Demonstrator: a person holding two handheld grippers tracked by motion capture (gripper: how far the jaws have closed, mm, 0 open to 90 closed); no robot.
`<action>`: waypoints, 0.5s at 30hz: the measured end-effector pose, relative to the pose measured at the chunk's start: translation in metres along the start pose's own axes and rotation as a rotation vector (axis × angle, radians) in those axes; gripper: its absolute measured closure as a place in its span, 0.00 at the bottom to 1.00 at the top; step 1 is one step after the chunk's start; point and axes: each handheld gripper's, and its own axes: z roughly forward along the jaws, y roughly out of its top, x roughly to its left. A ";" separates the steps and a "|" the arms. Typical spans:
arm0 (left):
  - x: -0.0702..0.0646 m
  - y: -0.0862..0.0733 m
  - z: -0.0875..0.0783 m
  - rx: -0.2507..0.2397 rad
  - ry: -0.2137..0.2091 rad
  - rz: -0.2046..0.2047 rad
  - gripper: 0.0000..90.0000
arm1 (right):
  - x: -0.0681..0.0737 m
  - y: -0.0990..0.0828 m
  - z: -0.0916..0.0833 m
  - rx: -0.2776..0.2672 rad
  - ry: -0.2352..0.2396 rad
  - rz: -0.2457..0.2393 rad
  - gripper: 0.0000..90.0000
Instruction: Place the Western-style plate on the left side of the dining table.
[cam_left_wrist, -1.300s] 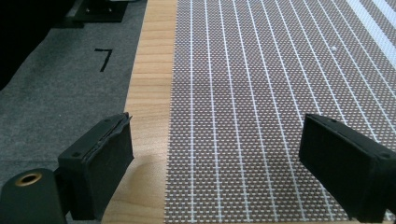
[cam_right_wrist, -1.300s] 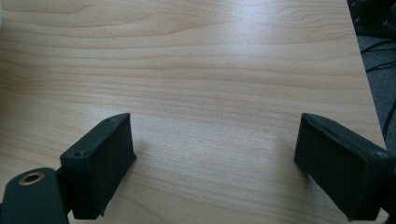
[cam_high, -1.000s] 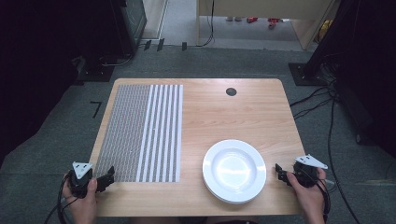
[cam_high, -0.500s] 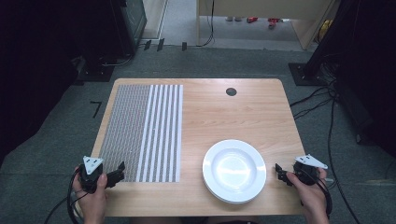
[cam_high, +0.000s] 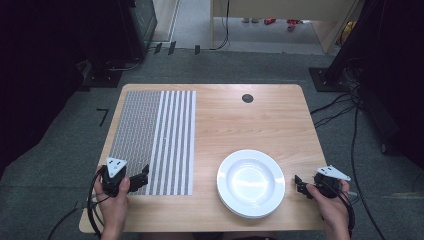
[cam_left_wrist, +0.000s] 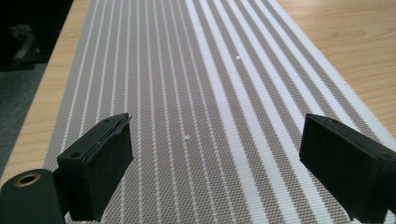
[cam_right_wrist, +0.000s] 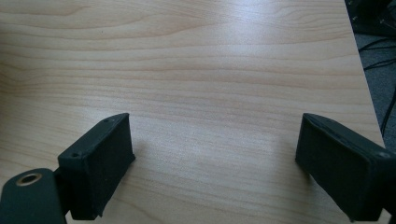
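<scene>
A grey-and-white striped placemat (cam_high: 157, 137) lies flat on the left half of the wooden table (cam_high: 240, 125). My left gripper (cam_high: 140, 177) hovers over the mat's near left corner, open, and the woven mat (cam_left_wrist: 196, 93) runs away between its jaws. A stack of white plates (cam_high: 251, 182) sits near the front right. My right gripper (cam_high: 300, 186) stands open just right of the plates, above bare wood (cam_right_wrist: 201, 93) by the table's right edge.
A small black round grommet (cam_high: 247, 98) is set into the table near its far edge. Cables (cam_high: 345, 107) trail on the grey floor at the right. Dark equipment stands beyond the far left corner.
My left gripper has moved right and forward from the table's near left edge onto the placemat's corner. The right gripper has stayed put beside the plates.
</scene>
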 end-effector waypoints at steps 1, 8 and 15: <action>-0.001 0.001 0.002 0.003 -0.003 0.002 0.11 | 0.000 0.000 0.000 0.000 0.000 0.000 0.12; -0.011 0.009 0.011 0.001 -0.025 0.000 0.11 | 0.000 0.000 0.000 0.000 -0.001 0.001 0.12; -0.030 0.021 0.018 -0.020 -0.064 0.014 0.11 | 0.001 0.000 0.000 0.000 -0.004 0.005 0.12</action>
